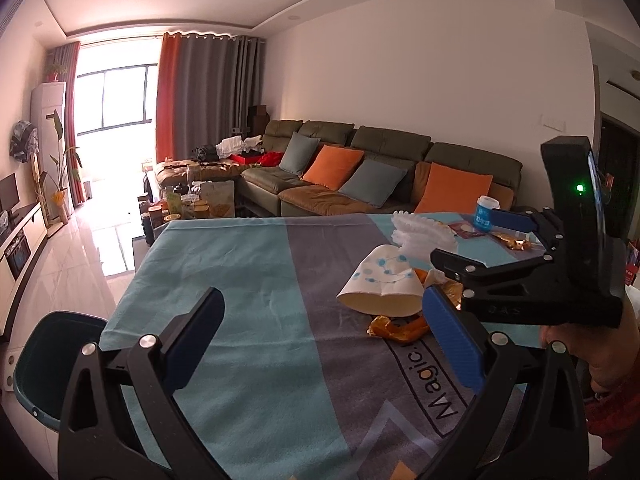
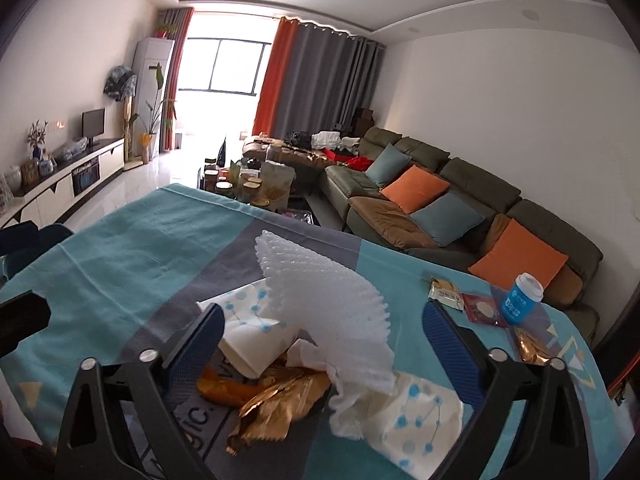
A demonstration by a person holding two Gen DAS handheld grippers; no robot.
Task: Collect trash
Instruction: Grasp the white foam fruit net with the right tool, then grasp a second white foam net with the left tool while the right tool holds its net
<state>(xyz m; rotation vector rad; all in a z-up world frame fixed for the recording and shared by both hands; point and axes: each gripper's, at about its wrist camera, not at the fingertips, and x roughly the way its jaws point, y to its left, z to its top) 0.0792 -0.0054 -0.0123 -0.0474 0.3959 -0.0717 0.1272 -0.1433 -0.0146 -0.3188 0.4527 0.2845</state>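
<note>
White foam net [image 2: 320, 312] — light, springy — is straddled by the wide-open right gripper [image 2: 320, 344]; left gripper [image 1: 320, 344] spread wide, nothing held

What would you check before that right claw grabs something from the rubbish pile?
1. Right gripper open: ok, jaws spread wide.
2. Pile between its fingers: ok, white foam net, paper cup and gold wrappers sit there.
3. Single target isolated: not ok, the pieces overlap.
4. Left gripper out of the way: ok, open over bare tablecloth.
5. Bin location: cannot tell, none in view.
6. Blue bottle clear of the grab: ok, standing apart.
</note>
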